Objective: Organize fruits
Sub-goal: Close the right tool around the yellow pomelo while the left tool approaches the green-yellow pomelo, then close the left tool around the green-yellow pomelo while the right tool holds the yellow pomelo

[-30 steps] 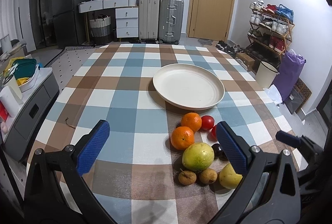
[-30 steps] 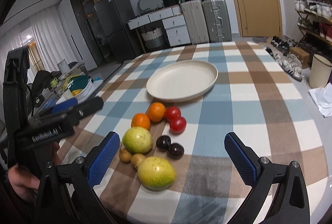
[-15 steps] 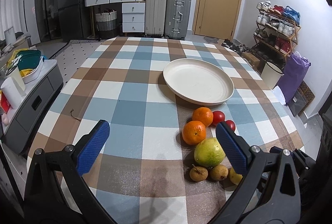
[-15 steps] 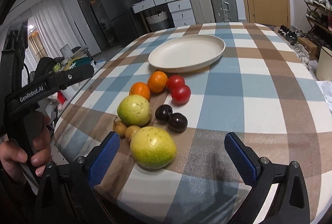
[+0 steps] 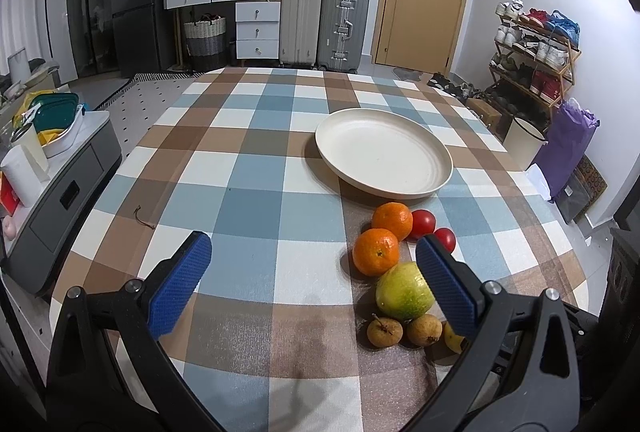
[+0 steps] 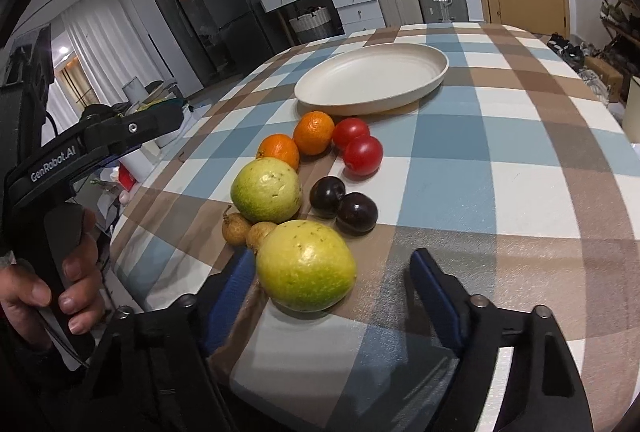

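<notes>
A large yellow-green fruit, the near guava [image 6: 306, 266], is seen on the checked table [image 6: 500, 136] at its near edge, lying between the spread blue pads of the right gripper [image 6: 334, 282]. The left pad [image 6: 234, 290] is just beside the fruit, perhaps touching it; the right pad [image 6: 434, 286] is set well apart from it, so the fruit is not clamped.

Just behind it two small brown fruits [image 6: 250, 228] are found, and behind those a second guava [image 6: 266, 190]. Two dark plums [image 6: 344, 204] are placed side by side to the right of that guava. Farther back two oranges [image 6: 296, 142] and two tomatoes [image 6: 358, 148] are grouped, close to the rim of the cream plate [image 6: 372, 78], in which nothing is held.

The left gripper [image 5: 314, 278] is held above the table with its pads wide apart and nothing between them. Its right pad [image 5: 446, 282] is seen in front of the second guava [image 5: 404, 290], with the oranges [image 5: 382, 238] just beyond its tip. In the right wrist view the left gripper's handle is gripped by a hand [image 6: 48, 286] at the left side of the table.
</notes>
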### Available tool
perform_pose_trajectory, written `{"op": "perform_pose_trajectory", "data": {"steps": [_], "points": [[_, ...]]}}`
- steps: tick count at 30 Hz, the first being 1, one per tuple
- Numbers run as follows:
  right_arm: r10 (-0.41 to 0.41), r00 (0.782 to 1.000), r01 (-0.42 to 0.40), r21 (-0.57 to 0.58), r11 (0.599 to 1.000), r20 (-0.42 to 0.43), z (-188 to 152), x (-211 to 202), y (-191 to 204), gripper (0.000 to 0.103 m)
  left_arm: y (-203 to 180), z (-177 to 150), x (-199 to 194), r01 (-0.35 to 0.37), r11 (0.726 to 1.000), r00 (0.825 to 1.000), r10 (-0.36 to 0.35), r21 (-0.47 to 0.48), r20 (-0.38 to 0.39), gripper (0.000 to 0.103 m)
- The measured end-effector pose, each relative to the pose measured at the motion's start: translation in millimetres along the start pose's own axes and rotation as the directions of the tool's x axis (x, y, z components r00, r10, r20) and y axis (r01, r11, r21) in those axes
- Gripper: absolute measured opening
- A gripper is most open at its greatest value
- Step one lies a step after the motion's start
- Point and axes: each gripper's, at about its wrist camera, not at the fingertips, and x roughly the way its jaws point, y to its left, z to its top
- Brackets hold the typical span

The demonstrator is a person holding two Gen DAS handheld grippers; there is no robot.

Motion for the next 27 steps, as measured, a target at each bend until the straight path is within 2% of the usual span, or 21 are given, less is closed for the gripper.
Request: {"op": "perform_pose_trajectory", "data": {"steps": [3,4,7,17,23,27], "points": [[0.033,0.999,-0.033,-0.014,0.999,0.005,-1.1,0.5,3.9,0.063,0.3,-1.0,0.0,-0.002,1.0,1.0,0.002,-0.002,-0.001,0.102],[0.054,0.999,-0.054,-0.016,0.998,0.001,-1.2,1.5,5.2,0.052,0.5,-1.2,0.1,0.0,1.0,1.0,0.0,-0.002,-0.001,0.102],[0.05,0.999,-0.05,-0.033,0.998,0.002,-2.0,1.9,8.4,0.051,0.9,-1.9,0.4,-0.003,1.0,1.0,0.003,-0.001,0.001,0.102],[0.067,0.997,-0.068,0.025,0.997,0.041,1.2,-7.7,-2.7,0.051,11.9,-2.1,6.3,0.019,0.999,1.0,-0.02,-0.03,-0.017,0.102],[0.071,0.996,-0.073,0.04,0.996,0.06,5.4,-13.4,-6.6,0.051,15.4,-0.7,14.5,0.097,0.994,0.992,-0.1,-0.05,-0.07,0.102],[0.075,0.995,-0.078,0.044,0.996,0.064,5.6,-14.2,-8.0,0.051,13.4,-3.5,26.7,0.168,0.983,0.975,-0.177,-0.077,-0.134,0.102]]}}
